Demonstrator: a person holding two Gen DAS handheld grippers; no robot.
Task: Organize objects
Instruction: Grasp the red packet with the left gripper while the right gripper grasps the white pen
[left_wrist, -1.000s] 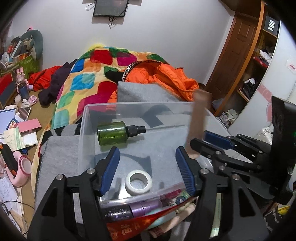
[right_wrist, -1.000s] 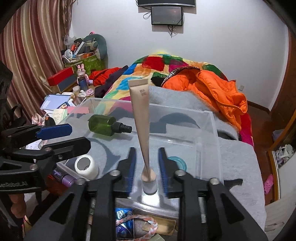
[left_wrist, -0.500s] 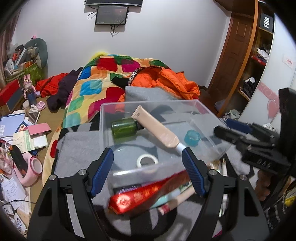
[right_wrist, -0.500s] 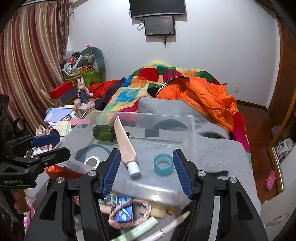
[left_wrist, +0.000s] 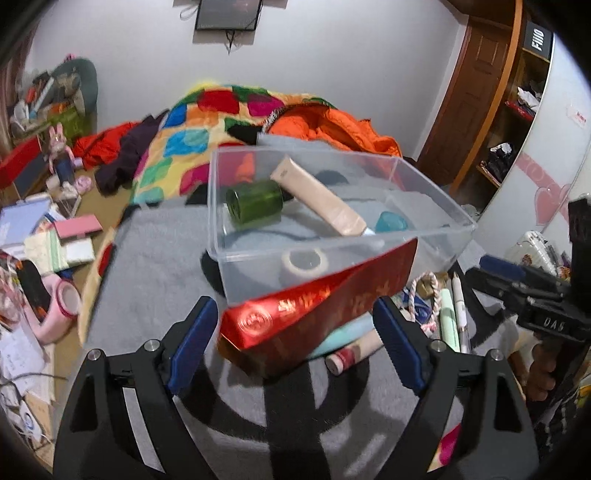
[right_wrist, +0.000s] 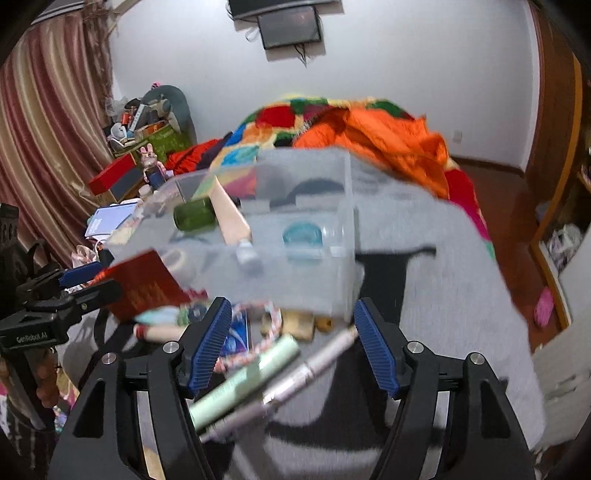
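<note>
My left gripper (left_wrist: 295, 345) has just been opening and hangs empty over the red box (left_wrist: 317, 304). My right gripper (right_wrist: 291, 345), jaws likewise just widened, holds nothing above the pale green tube (right_wrist: 245, 380). Beyond both, the beige tube (left_wrist: 321, 203) lies inside the clear bin (left_wrist: 436, 184), beside the green bottle (left_wrist: 255, 201).

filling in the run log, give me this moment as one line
left gripper: open, jaws just widened, red box between | right gripper: open, just widened, empty | clear bin: bottle, tube, tape inside
</note>
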